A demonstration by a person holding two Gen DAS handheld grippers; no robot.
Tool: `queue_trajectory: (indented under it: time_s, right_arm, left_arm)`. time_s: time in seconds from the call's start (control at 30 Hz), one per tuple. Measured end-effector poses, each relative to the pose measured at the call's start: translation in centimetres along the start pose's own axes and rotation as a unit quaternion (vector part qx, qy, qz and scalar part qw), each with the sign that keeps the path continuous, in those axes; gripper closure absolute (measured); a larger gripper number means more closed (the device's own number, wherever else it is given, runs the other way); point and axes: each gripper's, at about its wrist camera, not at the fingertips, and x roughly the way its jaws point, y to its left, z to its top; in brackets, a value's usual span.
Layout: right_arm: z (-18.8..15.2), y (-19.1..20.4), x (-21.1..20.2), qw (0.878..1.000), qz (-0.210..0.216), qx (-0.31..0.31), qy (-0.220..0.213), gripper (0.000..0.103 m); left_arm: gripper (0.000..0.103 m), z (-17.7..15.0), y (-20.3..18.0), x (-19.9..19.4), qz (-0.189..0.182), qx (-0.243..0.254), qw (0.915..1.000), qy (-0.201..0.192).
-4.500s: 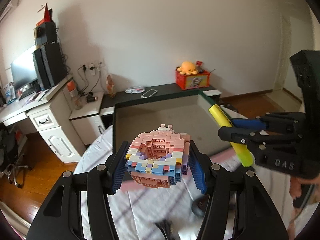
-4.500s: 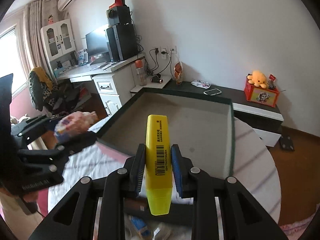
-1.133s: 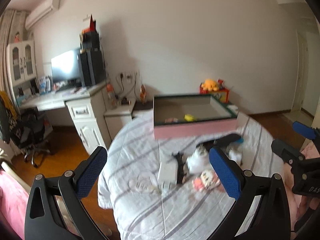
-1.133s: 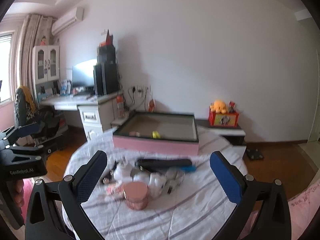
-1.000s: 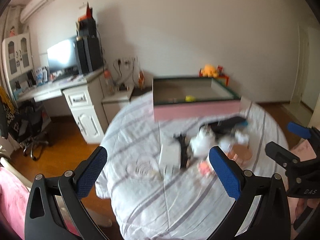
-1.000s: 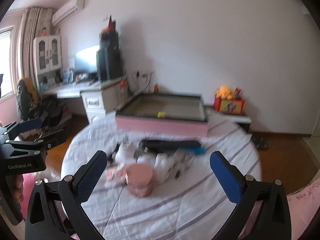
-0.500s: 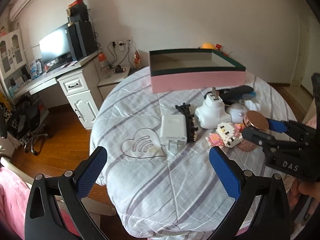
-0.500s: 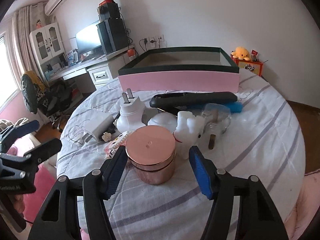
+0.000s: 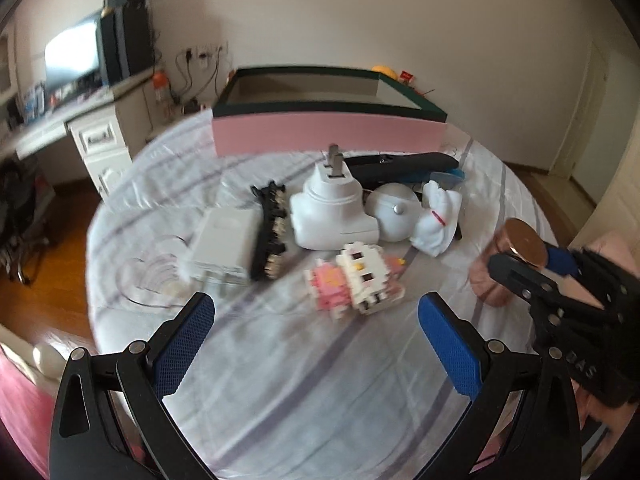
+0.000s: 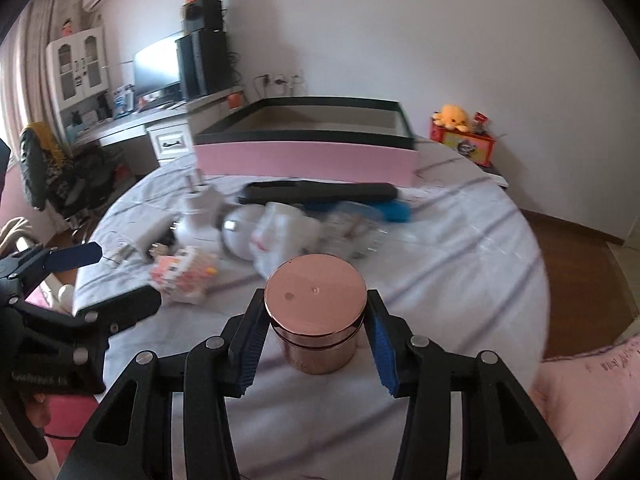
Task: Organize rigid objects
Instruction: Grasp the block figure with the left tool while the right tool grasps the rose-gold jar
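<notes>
Copper jar (image 10: 316, 312) stands upright on the striped bedcover (image 10: 460, 280), between the pads of the right gripper (image 10: 316, 334); jaws just closing, pads at its sides, contact unclear. Left wrist view alone shows the left gripper (image 9: 316, 340) spread wide, nothing between, above the block figure (image 9: 356, 276), white plug (image 9: 332, 212) and charger (image 9: 224, 244). Pink box (image 10: 304, 156) behind.

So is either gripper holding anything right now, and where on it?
The right gripper, its jaws just closing, clamps the copper jar by its sides under the lid. The left gripper is open and holds nothing.
</notes>
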Motion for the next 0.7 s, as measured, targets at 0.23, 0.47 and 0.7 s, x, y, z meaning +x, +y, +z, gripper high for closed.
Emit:
queue_trajectory:
  time_s: [0.23,0.47,0.7]
  right_arm:
    - [-0.1,-1.7,0.1,1.000,0.009,0.017,-0.012,0.054]
    - [-0.1,-2.0,0.9,0.999,0.021,0.028,-0.005,0.054]
    - [-0.4,-2.1,1.3,0.999,0.025,0.035,-0.004,0.054]
  left_arm:
    - [0.000,0.4,-0.9,3.5,0.029,-0.026,0.9985,0.039]
    - [0.015,0.6,-1.7,4.2,0.042,0.011,0.9989,0.014]
    - [0.030,0.2,-0.9,3.3,0.021,0.030,0.9993,-0.003]
